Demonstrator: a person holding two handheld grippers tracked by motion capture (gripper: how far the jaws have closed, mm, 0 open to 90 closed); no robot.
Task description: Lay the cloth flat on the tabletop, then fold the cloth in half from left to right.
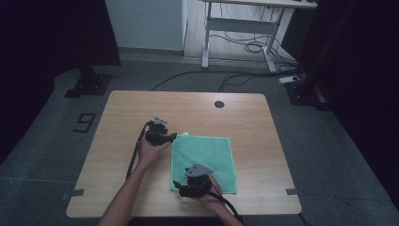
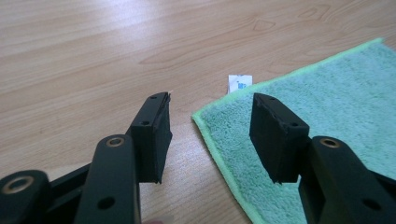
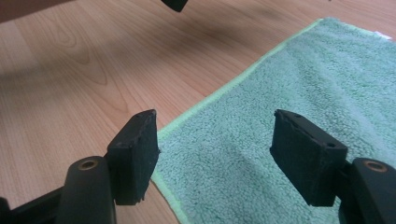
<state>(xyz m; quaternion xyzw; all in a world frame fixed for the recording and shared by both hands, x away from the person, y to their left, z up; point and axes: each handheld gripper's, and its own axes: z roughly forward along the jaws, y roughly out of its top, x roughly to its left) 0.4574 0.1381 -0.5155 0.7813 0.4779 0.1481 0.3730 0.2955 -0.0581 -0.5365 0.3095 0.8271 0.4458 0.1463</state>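
Observation:
A green towel (image 1: 204, 162) lies flat on the wooden table (image 1: 136, 106). My left gripper (image 1: 172, 137) is at the towel's far left corner. In the left gripper view its jaws stand open astride that corner of the towel (image 2: 327, 93), one on bare wood and one over the cloth, with the gripper (image 2: 211, 100) pinching nothing. A small white tag (image 2: 239, 83) pokes out at the corner. My right gripper (image 1: 177, 183) is at the near left corner. It is also open (image 3: 215, 116), its jaws straddling the left edge of the towel (image 3: 289, 88).
A round cable hole (image 1: 219, 104) sits near the table's far edge. Bare wood stretches left of and beyond the towel. A white desk frame (image 1: 240, 28) with floor cables stands behind the table. A dark tip of the left gripper (image 3: 175, 3) shows at the top of the right gripper view.

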